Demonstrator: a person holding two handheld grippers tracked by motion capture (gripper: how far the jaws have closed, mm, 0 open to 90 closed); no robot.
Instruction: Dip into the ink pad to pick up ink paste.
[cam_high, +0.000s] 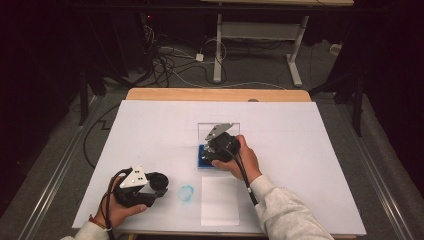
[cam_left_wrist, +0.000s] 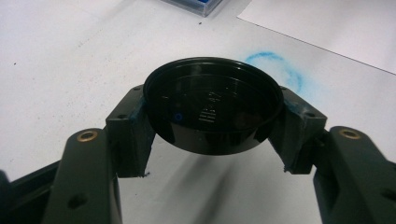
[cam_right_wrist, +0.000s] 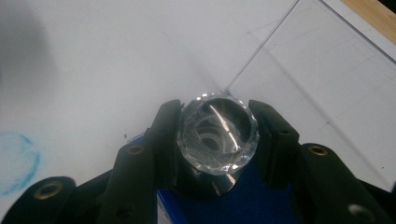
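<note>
- Over the blue box (cam_high: 204, 161): right gripper (cam_right_wrist: 217, 135) clamped on faceted glass stopper (cam_right_wrist: 218, 139); likely heavy, slick, chippable; best gripped across facets.
- Well left of box: left gripper (cam_left_wrist: 212, 112) clamped on black round lid (cam_left_wrist: 213, 103); probably light, stiff, smooth-rimmed.

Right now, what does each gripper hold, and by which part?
Left gripper: round black plastic lid, by its opposite rim edges. Right gripper: faceted clear glass knob over a blue pad, by its sides.

The right hand (cam_high: 239, 159) hides most of the blue tray (cam_high: 203, 161) in the high view, the left gripper view's top edge cuts that tray off, and the black lid's (cam_left_wrist: 213, 105) embossed marks are too blurred to read
</note>
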